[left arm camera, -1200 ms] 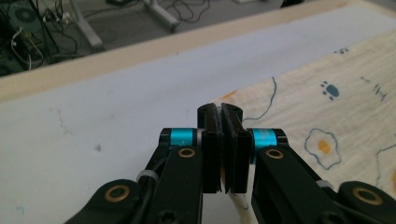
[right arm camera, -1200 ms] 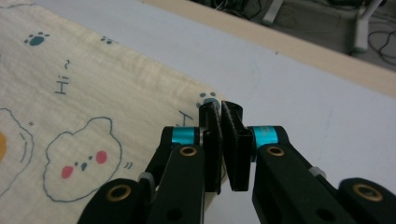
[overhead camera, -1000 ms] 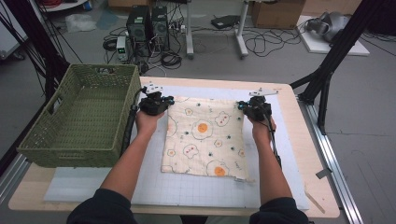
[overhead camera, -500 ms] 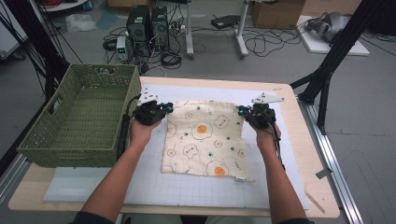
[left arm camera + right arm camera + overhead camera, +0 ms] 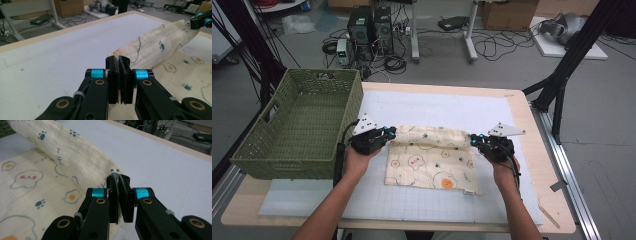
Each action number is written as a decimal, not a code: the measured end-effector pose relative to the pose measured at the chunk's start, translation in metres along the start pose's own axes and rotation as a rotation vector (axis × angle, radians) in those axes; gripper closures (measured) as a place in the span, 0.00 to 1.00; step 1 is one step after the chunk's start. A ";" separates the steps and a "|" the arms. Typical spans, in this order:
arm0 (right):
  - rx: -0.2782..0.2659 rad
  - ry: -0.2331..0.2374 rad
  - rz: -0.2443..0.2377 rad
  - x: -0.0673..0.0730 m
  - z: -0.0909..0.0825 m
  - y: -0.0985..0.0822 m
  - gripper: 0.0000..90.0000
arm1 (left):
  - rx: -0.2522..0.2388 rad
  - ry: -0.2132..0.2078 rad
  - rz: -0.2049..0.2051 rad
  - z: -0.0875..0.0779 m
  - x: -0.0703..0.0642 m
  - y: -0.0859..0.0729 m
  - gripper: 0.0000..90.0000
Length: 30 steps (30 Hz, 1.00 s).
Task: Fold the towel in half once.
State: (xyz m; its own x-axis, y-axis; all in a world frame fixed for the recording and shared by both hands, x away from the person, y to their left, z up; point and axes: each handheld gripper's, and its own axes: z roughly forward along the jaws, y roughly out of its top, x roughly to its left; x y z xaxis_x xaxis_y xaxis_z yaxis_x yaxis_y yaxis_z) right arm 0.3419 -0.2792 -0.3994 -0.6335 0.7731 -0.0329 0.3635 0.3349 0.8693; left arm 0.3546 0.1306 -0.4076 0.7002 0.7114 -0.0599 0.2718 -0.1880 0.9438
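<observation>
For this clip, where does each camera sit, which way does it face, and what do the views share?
High view: above the person's side, looking forward and down on the table, basket, cloth, both forearms and claws.
Left gripper view: on the left claw, looking along its shut jaws across the mat.
Right gripper view: on the right claw, likewise, jaws shut on cloth.
Shared: the cloth's lifted edge, in all three.

Soft, even room light falls from overhead, with only faint shadows beneath the woven green plastic basket (image 5: 302,127) and the cream printed cloth (image 5: 432,157). No glare on the pale grey table mat (image 5: 437,107). The high view looks slightly soft; both gripper views blur towards the far background.
</observation>
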 end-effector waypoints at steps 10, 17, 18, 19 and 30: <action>0.023 0.039 0.004 0.018 -0.015 -0.029 0.97 | 0.046 -0.047 0.028 -0.019 -0.017 -0.023 0.96; 0.056 0.067 -0.001 0.025 -0.020 -0.044 0.96 | 0.102 -0.064 0.021 -0.023 -0.022 -0.043 0.95; 0.062 0.068 -0.006 0.026 -0.020 -0.045 0.96 | 0.112 -0.066 0.024 -0.023 -0.022 -0.044 0.95; 0.068 0.075 -0.010 0.027 -0.020 -0.046 0.96 | 0.120 -0.071 0.016 -0.024 -0.023 -0.045 0.94; 0.073 0.139 -0.026 0.029 -0.045 -0.059 0.77 | 0.028 -0.050 -0.107 -0.047 -0.005 -0.036 0.55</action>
State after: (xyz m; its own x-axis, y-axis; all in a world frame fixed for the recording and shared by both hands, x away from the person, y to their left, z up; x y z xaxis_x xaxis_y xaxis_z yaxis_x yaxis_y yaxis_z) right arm 0.2716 -0.3004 -0.4293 -0.7297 0.6835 0.0182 0.3914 0.3958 0.8308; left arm 0.3105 0.1655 -0.4258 0.6980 0.6941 -0.1763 0.3643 -0.1322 0.9218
